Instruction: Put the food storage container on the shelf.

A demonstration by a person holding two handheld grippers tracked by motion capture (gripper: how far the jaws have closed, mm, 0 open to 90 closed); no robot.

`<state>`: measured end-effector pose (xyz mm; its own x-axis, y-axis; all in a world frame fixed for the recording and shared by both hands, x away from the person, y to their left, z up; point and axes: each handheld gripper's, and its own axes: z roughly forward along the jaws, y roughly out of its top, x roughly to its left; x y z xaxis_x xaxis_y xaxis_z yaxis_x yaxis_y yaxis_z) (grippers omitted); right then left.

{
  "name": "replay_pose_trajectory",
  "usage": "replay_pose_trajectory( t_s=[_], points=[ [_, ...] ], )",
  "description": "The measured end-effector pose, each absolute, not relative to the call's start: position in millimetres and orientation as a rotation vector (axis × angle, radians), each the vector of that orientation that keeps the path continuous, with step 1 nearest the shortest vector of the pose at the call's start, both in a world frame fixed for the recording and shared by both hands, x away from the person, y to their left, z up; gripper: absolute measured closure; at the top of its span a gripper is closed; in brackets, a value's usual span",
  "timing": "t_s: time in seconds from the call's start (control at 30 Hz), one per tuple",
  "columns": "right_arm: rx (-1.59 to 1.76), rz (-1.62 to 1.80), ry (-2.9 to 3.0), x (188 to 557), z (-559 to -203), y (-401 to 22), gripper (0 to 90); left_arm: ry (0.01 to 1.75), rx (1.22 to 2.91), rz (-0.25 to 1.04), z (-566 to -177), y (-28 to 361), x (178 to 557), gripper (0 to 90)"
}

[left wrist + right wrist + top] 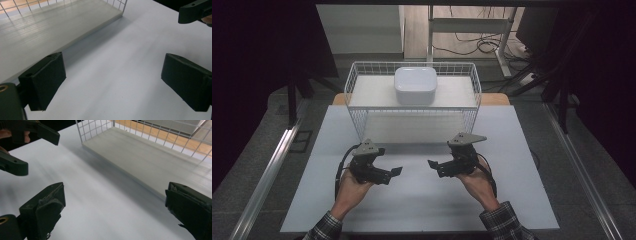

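Looking down from the high view, the left gripper [398, 171] and the right gripper [432, 164] hover low over the white table [422, 200], near each other, tips pointing inward at one another with a gap of bare tabletop between them. Each is gripped by a hand in a plaid sleeve [504, 222] coming in from the bottom edge. Both sets of jaws stand wide apart and hold nothing. Just beyond them sits the wire basket [412, 67], its near wall close to the grippers but not touching, and inside it, toward the far middle, rests the white box [415, 85] with rounded corners, well apart from either gripper.

In the left gripper view, the 2 black jaws rise at the picture's lower left and lower right, spread wide, with only table surface between them. The basket's near corner and pale floor lie at upper left, and a jaw of the right gripper [193, 11] pokes in at upper right.

In the right gripper view, the jaws again stand wide with nothing between them. The basket fills the upper right, and the left gripper [30, 147] appears at upper left, its jaws also parted.
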<state>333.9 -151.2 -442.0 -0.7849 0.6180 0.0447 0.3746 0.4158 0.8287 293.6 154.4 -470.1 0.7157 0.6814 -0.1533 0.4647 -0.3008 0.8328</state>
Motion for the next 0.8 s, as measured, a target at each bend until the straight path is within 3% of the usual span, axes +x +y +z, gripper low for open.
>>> replay_pose_trajectory(
  t_s=[0.8],
  points=[
    [0.92, 1.224, 2.356, 297, -458, -201, 0.0, 0.923, 1.97, 0.351, -490, 179, 250, 3.2]
  ],
)
